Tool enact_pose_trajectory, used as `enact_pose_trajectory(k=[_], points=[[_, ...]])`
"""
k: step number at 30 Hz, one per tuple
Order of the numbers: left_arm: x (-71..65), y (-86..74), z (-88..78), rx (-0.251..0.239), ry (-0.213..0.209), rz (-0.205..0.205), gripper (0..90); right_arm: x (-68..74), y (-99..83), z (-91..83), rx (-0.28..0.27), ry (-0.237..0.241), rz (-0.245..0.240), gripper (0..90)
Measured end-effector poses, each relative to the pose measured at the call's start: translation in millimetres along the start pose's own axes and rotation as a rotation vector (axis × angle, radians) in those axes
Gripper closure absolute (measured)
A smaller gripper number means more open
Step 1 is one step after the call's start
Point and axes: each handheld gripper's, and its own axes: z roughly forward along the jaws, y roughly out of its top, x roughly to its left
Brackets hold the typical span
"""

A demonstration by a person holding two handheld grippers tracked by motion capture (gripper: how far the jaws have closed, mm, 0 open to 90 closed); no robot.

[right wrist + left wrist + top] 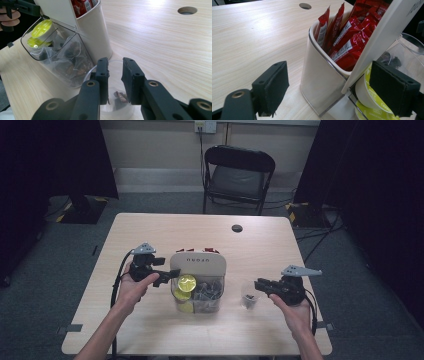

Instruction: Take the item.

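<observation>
Fingers of right gripper [115,80] hover slightly parted over clear cup [112,100]; left gripper [337,87] fingers apart.

Red sachets [347,42], yellow-green capsules [187,282].

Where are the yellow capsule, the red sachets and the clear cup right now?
yellow capsule [187,282], high view, on its foil lid.
red sachets [348,40], left gripper view, on a middle sachet's front.
clear cup [248,296], high view, on its side wall.

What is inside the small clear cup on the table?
The clear cup holds a small dark tea bag at its bottom. The right gripper hangs over the cup with its jaws slightly apart, covering part of the inside.
</observation>
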Motion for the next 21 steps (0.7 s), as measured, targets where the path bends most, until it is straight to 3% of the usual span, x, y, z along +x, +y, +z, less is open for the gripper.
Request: enact_pose_trajectory(k=[13,21], points=[[2.2,0.6,-2.7,-0.008,-0.006,-0.005,15.3,-7.4,-17.2,-15.5,-0.002,-0.040,0.032,75.1],[2.9,-0.1,-4.0,-0.010,-0.003,-0.010,15.2,-14.5,-36.1,-19.4,0.032,-0.077,0.043,73.3]])
